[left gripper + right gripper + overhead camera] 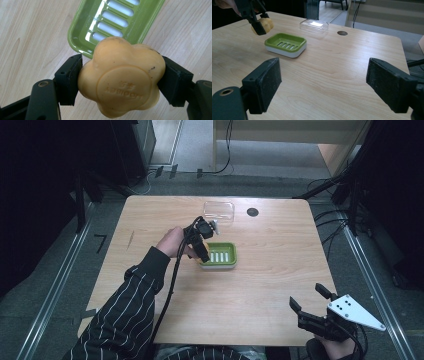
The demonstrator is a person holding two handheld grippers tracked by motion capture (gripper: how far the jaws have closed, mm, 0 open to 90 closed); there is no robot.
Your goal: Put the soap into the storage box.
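Left gripper [120, 82] clamped on the one soap bar [121, 80], a yellow flower-shaped piece with a round embossed stamp; jaws press it from both sides. Soap hangs just over the near-left corner of the green soap dish [220, 255], slightly above its rim, whether it touches the rim I cannot tell. Right gripper [307, 300] sits well clear of the dish, at the table's near-right edge, jaws wide apart with nothing between them.

Near to far from the dish:
- Dish itself: one, green slotted tray on a white base, tray holds nothing, slots visible [286, 45].
- Left hand [172, 242] and striped sleeve [130, 310] come in from the dish's near-left; cable trails along the arm.
- One clear plastic lid [219, 212] just beyond the dish, lying flat, apart from it.
- One dark round hole [252, 212] in the table [280, 270], right of the lid.

Path between soap and tray is unobstructed.
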